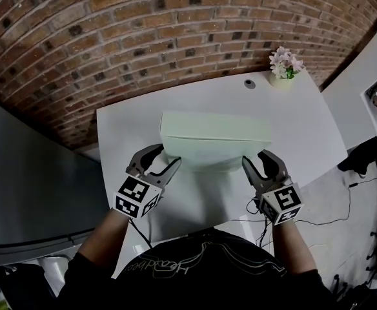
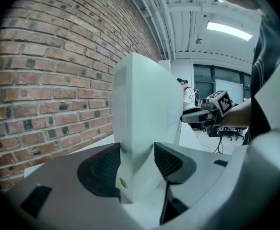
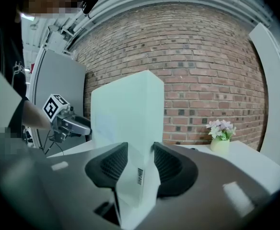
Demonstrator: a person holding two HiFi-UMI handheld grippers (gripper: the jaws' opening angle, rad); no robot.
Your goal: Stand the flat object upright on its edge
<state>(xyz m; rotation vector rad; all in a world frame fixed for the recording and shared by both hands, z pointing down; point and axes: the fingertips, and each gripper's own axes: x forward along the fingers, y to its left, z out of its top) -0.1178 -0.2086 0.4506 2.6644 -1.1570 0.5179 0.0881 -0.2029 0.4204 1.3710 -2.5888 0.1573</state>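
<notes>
A pale green flat box (image 1: 215, 137) stands upright on its long edge over the middle of the white table (image 1: 311, 134). My left gripper (image 1: 166, 155) grips its left end and my right gripper (image 1: 256, 157) its right end. In the left gripper view the box (image 2: 145, 109) rises between both dark pads of the left gripper (image 2: 137, 159), which press its narrow end; the right gripper (image 2: 197, 116) shows beyond. In the right gripper view the box (image 3: 125, 114) sits likewise in the right gripper (image 3: 139, 164), with the left gripper (image 3: 75, 124) at the far end. The box's bottom edge is hidden.
A small pot of pink flowers (image 1: 284, 66) stands at the table's far right corner, with a small dark round thing (image 1: 249, 83) beside it. A brick wall (image 1: 143, 24) runs behind the table. Cables (image 1: 343, 199) lie on the floor at the right.
</notes>
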